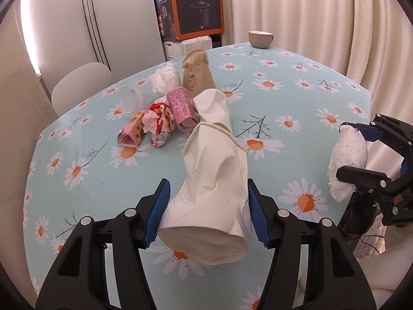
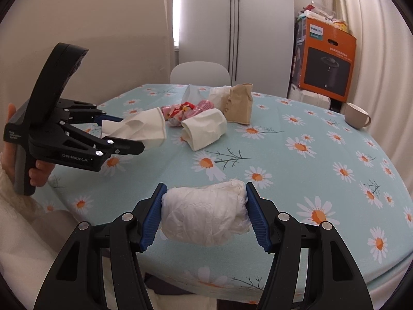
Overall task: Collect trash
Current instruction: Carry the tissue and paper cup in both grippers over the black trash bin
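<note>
**White paper in both grippers, bin run pending**

Crumpled white stuff in each hand now. The left gripper clamps a crushed paper cup near its base, the cup's open rim pointing away over the table. The right gripper squeezes a wad of tissue above the table's near edge.

Jaws first: both sets stand roughly half closed, blue pads pressed against either side of their loads. Neither is shut tight; the trash fills the gap. From the right wrist view the cup looks lifted clear of the cloth.

The step, as I read it, is carrying both pieces off to a bin. A dark bag shows past the table's edge, below the right gripper; that may be the target, though I cannot tell for sure. To do it well: keep steady pressure, since a crushed cup can slip, and release only once each piece hangs well over the opening.

More remains on the table: another cup, a brown bag, wrappers, a pink tube, a clear cup, more tissue. The mug looks like no trash.
</note>
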`<state>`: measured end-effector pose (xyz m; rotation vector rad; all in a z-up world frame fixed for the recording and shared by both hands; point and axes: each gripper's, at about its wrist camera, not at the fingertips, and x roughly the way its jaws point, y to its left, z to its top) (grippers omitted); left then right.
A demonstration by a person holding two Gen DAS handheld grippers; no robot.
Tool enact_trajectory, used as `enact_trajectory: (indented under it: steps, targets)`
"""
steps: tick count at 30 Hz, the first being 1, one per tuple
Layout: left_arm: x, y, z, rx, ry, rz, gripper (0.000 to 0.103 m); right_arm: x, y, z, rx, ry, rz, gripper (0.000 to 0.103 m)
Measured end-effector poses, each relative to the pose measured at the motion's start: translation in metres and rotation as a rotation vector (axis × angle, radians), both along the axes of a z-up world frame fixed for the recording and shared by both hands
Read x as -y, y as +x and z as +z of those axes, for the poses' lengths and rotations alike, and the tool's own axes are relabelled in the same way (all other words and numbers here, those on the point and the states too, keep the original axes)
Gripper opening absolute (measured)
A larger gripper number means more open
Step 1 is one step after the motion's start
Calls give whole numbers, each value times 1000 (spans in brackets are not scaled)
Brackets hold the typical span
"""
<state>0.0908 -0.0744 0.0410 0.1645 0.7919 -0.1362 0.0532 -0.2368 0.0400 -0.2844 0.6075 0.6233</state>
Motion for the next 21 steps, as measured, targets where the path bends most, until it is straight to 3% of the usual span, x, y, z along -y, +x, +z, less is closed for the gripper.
enact_trajectory:
  steps: [14,21]
  targets:
    - [83,-4,1,11,4,-215,59,77,-26,-6,12,-29,-186,57]
    - [130,-3,-3,0,4,-334,60,126,-41,-9,60,-26,-284,57]
